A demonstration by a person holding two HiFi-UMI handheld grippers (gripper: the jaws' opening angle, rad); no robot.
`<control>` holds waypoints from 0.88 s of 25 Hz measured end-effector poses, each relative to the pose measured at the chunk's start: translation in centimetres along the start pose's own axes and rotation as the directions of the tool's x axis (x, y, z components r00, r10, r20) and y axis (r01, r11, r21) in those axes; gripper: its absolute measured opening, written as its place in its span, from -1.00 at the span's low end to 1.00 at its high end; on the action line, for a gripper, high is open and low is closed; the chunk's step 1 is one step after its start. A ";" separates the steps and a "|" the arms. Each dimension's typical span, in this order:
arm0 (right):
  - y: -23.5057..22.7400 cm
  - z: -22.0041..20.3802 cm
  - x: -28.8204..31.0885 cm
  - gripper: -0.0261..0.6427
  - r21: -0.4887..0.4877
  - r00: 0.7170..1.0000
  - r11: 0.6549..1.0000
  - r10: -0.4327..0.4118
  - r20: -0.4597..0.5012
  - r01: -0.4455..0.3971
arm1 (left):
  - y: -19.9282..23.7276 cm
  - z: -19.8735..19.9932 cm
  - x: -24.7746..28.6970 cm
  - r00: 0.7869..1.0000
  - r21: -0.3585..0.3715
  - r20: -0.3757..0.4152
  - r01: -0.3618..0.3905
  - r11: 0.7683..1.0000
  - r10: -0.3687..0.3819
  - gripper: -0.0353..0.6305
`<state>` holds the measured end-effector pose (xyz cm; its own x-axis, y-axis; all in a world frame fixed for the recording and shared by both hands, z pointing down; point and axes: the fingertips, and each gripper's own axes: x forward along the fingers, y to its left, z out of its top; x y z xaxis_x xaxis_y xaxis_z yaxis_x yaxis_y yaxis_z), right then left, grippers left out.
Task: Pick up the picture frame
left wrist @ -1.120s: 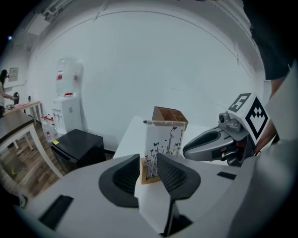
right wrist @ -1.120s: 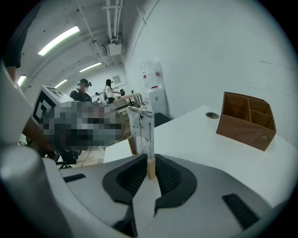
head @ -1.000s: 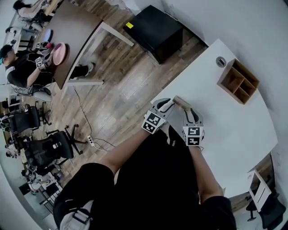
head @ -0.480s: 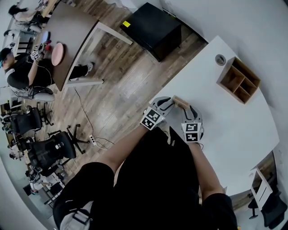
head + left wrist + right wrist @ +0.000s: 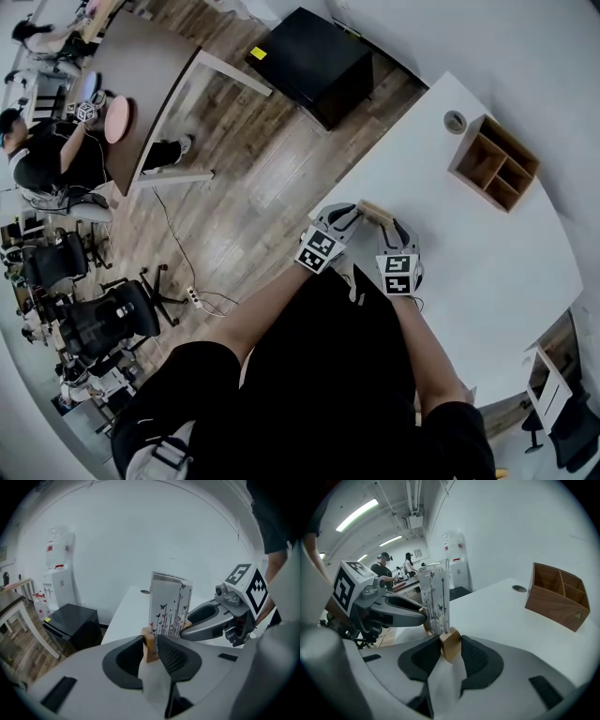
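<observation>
1. The picture frame point(image 5: 377, 213) stands upright near the 9 o'clock edge of the counter point(image 5: 487, 272) in the head view. Its wooden foot point(image 5: 450, 642) is flanked by both grippers.
2. The left gripper point(image 5: 151, 644), at the frame's 9 o'clock end, is closing on the foot. The right gripper point(image 5: 451, 650), at the 4 o'clock end, is held wide, and no firm pressing is seen.
3. If a lift is begun before both ends are clamped, the frame would likely be tipped or dropped.
4. If the ends are raised unevenly, the thin panel point(image 5: 169, 604) might be twisted out of its slot.
</observation>
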<state>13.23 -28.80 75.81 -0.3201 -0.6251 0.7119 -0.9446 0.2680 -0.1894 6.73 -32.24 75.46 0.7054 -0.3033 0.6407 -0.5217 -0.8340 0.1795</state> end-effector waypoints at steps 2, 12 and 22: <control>0.0 0.1 -0.1 -0.50 -0.001 1.000 1.000 -0.002 0.002 0.002 | -0.1 0.0 -0.2 1.000 -0.003 -0.002 -0.001 1.000 0.001 -0.59; 1.3 1.5 -2.6 -0.51 -0.001 0.997 0.999 -0.033 0.075 0.034 | -1.0 1.4 -2.8 0.999 -0.014 0.040 -0.035 0.999 0.035 -0.59; 5.5 1.3 -7.4 -0.51 -0.018 0.990 0.999 -0.045 0.131 0.048 | -4.2 1.6 -8.5 0.996 -0.036 0.064 -0.053 0.998 0.055 -0.60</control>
<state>10.30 -23.66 68.59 -0.2840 -0.7274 0.6247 -0.9574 0.2508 -0.1432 3.68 -26.91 68.11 0.7047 -0.3780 0.6005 -0.5754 -0.7997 0.1718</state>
